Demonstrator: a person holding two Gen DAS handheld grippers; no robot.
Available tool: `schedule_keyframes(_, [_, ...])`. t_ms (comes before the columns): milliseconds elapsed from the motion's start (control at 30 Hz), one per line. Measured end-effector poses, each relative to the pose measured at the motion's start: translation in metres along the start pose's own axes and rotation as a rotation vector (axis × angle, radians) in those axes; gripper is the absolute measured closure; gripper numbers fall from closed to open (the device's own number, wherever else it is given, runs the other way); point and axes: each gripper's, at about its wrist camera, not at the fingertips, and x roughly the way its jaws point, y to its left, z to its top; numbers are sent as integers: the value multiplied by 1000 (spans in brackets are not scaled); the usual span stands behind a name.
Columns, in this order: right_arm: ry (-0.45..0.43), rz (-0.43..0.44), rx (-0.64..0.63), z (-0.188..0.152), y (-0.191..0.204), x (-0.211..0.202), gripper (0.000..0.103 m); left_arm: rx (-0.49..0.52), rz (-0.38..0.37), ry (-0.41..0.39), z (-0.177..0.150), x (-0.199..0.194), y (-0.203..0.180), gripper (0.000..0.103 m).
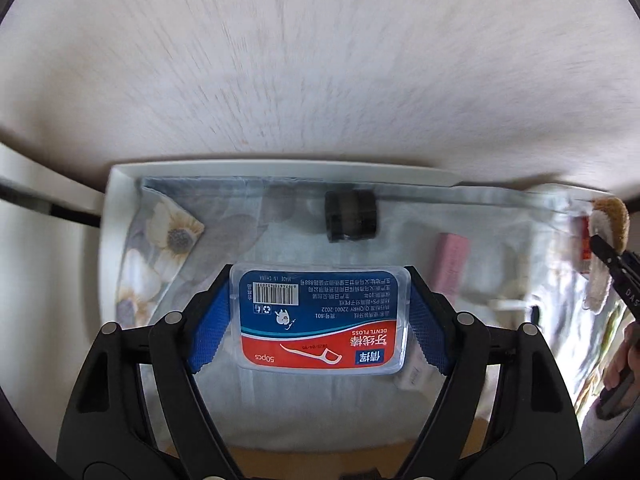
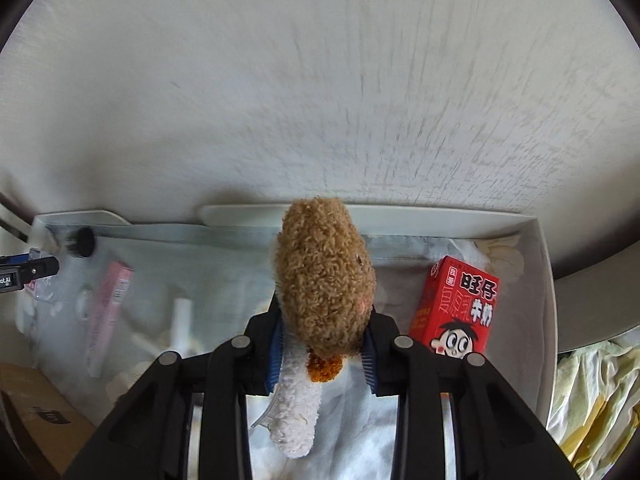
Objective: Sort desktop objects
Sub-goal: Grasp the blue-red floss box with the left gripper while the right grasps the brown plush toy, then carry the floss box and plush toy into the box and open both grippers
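Left wrist view, left to right: white-rimmed tray (image 1: 116, 200) lined with pale floral fabric (image 1: 160, 240), against a white wall; black cylindrical roll (image 1: 351, 216) lying near the tray's far rim; clear plastic dental-floss box with blue-and-red label (image 1: 320, 318), seen upside down, clamped at its two short sides between the blue pads (image 1: 214, 320) of the left gripper (image 1: 320, 320) and held above the fabric; pink rectangular box (image 1: 452, 262) lying on the fabric to the right, blurred; at the far right edge, brown-and-white plush hair clip (image 1: 608, 236) carried by the right gripper, whose black finger (image 1: 612, 260) alone is visible here.

Right wrist view, left to right: brown cardboard box (image 2: 44, 412) at lower left, outside the fabric; same black roll (image 2: 82, 242) near the far rim; same pink box (image 2: 108, 308) lying flat; blurred white items (image 2: 182, 320) beside it, not identifiable; curly brown plush clip (image 2: 324, 284) with white fleecy tail, orange tuft and clear plastic clip end, pinched between the blue pads of the right gripper (image 2: 324, 356), held above the fabric; red milk carton with cartoon face (image 2: 456, 312) leaning toward the tray's right wall (image 2: 546, 280), just right of the gripper; yellow-and-white crumpled cloth (image 2: 592, 400) outside the tray at far right.
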Motion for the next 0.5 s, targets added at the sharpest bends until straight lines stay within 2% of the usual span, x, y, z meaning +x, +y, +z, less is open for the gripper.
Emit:
schedule_keyframes(133, [-51,30,-25,-5,4,-42,73,33,-8,-65,-17,-48,-7,25])
schedule_keyframes(200, [-73,55,-36,-8,7,-63,73,41,-14,-86,7,-56,10,25])
schedule_keyframes(233, [-84,68,-41,-9,8,-73,73,44,-16,-100,-6,-64,7,25])
schedule_keyframes(300, [-102,91,-55,-13,11,-95,73,48,-19,-124,-6,-95,0,25])
schedule_keyframes(367, [-118,118,-76,-18,13,-114,73,49,-22,-147,-22,-117,4,25])
schedule_keyframes(500, [-134,188,-146,-35,43,-145,73,24,-23,-184,-50,-144,2,25])
